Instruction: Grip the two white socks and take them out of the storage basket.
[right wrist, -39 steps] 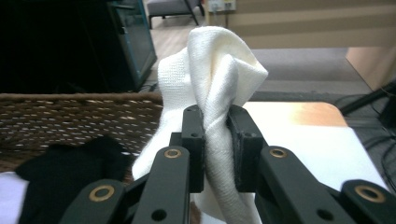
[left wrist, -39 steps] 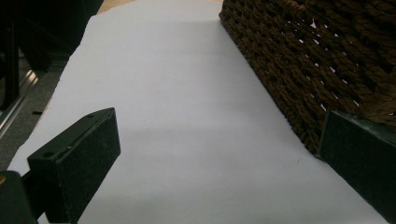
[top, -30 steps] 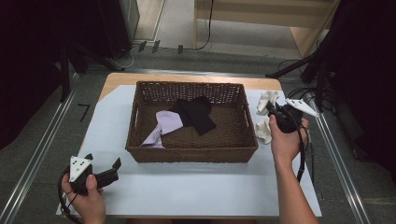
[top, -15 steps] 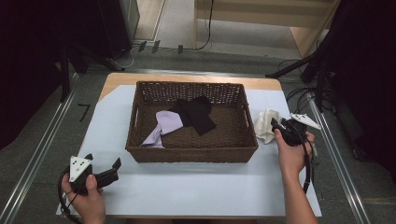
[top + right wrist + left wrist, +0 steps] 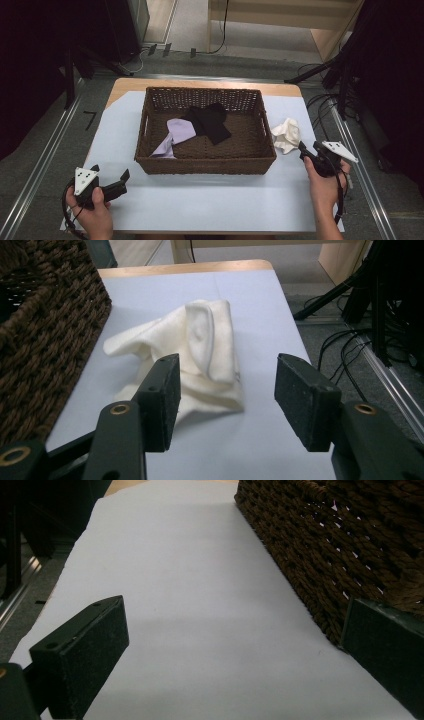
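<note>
Here, a soft, crumpled cream cloth lies mid-frame on pale sheet, just ahead of the right gripper, whose empty jaws have just been opening. Coarse woven basket fills the left. Left gripper gapes wide.

A dark brown wicker basket stands at mid-table on a pale sheet covering the wooden tabletop. Inside the basket lie a lilac cloth and a black cloth, touching. Black cables trail across the floor right of the table.
</note>
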`<action>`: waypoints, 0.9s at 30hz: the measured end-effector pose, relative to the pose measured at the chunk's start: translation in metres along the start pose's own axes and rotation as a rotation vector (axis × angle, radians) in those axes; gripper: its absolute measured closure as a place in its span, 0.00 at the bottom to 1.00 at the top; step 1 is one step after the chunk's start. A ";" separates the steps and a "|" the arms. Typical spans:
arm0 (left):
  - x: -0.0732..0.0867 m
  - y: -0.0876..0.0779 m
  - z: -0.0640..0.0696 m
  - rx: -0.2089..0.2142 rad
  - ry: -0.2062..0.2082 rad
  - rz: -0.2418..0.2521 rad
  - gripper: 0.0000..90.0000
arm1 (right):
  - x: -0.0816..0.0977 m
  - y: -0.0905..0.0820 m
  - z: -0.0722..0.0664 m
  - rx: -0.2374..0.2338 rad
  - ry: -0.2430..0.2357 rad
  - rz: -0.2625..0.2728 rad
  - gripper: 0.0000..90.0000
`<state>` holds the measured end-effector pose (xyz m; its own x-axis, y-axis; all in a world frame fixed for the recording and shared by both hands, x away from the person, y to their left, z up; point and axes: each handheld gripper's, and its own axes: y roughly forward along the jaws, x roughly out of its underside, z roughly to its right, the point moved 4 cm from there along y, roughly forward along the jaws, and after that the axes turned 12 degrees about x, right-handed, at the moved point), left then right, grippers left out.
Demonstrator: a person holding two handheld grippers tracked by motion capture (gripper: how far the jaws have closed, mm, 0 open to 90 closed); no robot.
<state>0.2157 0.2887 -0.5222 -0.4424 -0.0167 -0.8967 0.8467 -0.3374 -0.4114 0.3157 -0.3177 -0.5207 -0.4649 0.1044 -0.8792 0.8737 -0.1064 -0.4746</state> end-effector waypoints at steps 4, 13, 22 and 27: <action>0.000 0.000 0.000 0.001 0.000 -0.002 0.00 | 0.010 -0.008 0.011 -0.002 -0.009 0.013 0.48; 0.000 -0.001 0.000 0.000 0.006 -0.003 0.00 | 0.029 -0.026 0.035 0.004 0.007 0.020 0.46; 0.000 -0.001 0.001 0.000 0.007 0.000 0.00 | 0.042 -0.045 0.051 -0.004 0.010 0.024 0.40; 0.000 -0.001 0.001 -0.002 0.007 0.001 0.00 | 0.050 -0.053 0.063 0.001 0.010 0.021 0.39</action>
<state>0.2149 0.2883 -0.5219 -0.4393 -0.0105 -0.8983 0.8479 -0.3351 -0.4108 0.2369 -0.3687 -0.5419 -0.4452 0.1125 -0.8883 0.8830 -0.1097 -0.4565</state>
